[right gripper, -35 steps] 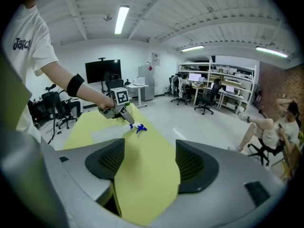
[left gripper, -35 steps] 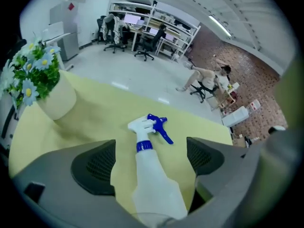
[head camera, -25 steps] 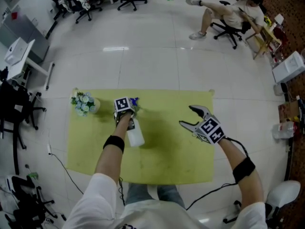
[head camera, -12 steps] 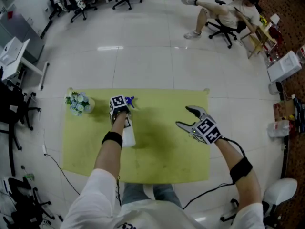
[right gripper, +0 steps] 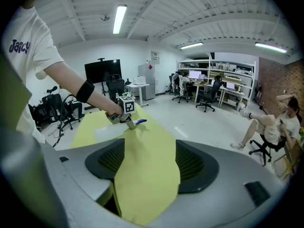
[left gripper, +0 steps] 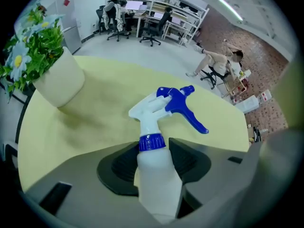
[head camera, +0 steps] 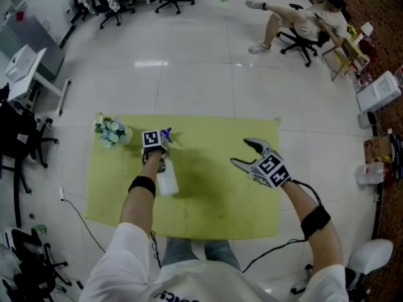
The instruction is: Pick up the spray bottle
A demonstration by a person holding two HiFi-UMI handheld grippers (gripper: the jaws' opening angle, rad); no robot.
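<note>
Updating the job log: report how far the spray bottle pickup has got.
Done: the left gripper is clamped on the spray bottle at its neck, below the blue collar. In hand: that grip. Left: the lift; the bottle appears to lie on the yellow table. The right gripper hangs open, empty.

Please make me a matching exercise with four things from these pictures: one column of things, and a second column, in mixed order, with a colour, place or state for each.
Things:
1. spray bottle
2. flower pot
3. left gripper
4. right gripper

Descriptions:
A. open, nothing between its jaws
B. white, with a blue trigger
C. at the far left corner of the yellow table
D. shut on the bottle's neck

Pairs: 1-B, 2-C, 3-D, 4-A
</note>
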